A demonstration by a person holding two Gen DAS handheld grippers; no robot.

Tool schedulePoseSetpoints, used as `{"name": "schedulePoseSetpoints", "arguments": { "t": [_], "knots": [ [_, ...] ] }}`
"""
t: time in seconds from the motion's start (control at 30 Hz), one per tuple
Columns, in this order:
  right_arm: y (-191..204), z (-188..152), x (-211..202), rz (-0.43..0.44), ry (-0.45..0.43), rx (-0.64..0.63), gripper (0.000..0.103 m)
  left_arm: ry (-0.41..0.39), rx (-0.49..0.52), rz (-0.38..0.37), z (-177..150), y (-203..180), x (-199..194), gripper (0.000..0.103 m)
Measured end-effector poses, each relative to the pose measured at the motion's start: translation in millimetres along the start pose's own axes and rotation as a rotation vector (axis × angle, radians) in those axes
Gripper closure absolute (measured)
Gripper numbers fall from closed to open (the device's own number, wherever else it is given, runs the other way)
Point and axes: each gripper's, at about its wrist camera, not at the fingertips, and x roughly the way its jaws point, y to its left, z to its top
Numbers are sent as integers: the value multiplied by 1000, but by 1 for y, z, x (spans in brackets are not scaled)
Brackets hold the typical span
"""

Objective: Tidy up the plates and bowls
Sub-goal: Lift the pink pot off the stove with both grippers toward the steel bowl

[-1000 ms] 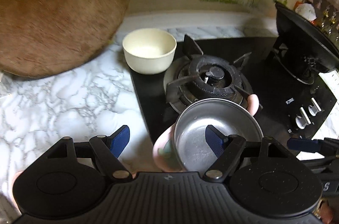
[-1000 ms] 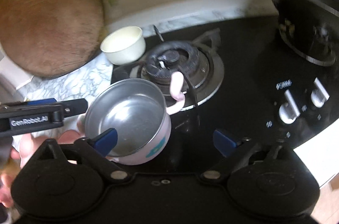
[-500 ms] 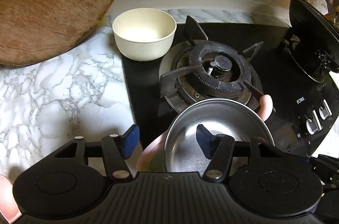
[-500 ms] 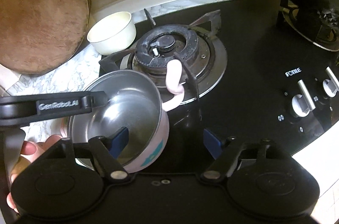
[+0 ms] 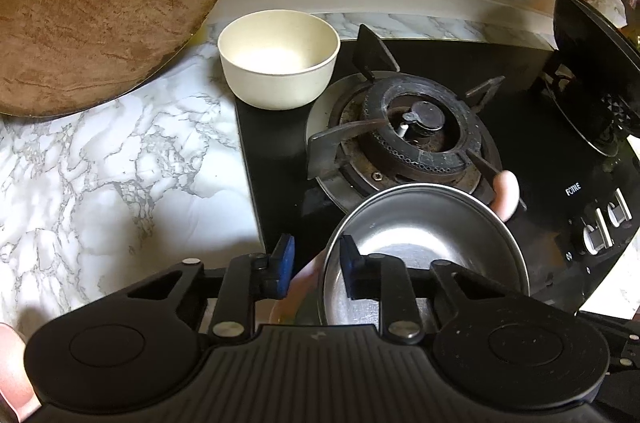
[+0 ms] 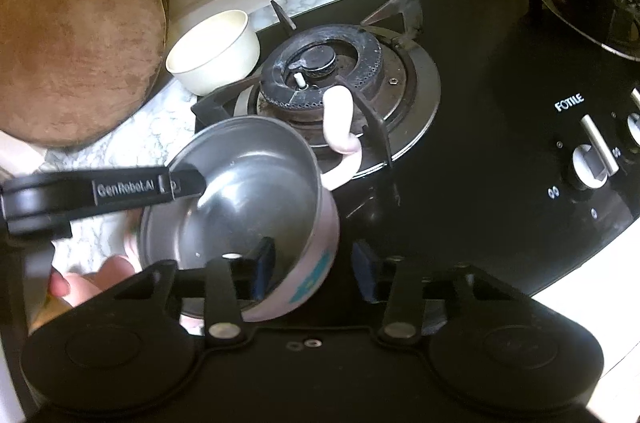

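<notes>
While we look along the left gripper (image 5: 314, 271), at the bottom of the frame, its fingers pinch the rim of the steel bowl (image 5: 424, 247), one inside and one against the pink outer wall. In the right wrist view the right gripper (image 6: 314, 269) has one finger inside the same bowl and one outside it; we cannot tell whether it is pinching the wall. The bowl sits low in the frame, over the front of the black stove (image 5: 532, 159), just before the burner (image 5: 412, 139). Further up, the cream bowl (image 5: 278, 57) stands alone at the stove's corner beside the marble bench (image 5: 120, 175). Nothing is stacked yet; we judge nesting remains.
</notes>
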Motion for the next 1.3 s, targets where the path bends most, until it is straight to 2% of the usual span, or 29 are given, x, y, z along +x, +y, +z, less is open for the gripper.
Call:
{"name": "schedulePoseSetpoints", "arguments": {
  "t": [0.1,0.27,0.33,0.57,0.8,1.1,1.3],
  "knots": [
    [3,0,-3,-39,-19,-6,76,-14,4,-5,-2,-4,-6,87],
    [1,-3,-8,-53,-21,-11,81,-29,11,-18,-6,-12,-20,89],
    [0,-4,-11,-64,-33,-15,83,-25,15,-16,-9,-14,-22,93],
    [-4,-1,-26,-90,-73,-10,87,-56,7,-49,-14,-16,-37,95],
    [10,1,-54,-108,-131,-29,90,-109,-5,-78,-20,-7,-79,96],
    [65,-9,-83,-69,-168,-101,91,-172,-65,-44,-40,42,-138,96],
    [120,-21,-77,-36,-161,-179,91,-179,-129,8,-59,95,-157,96]
  ]
}}
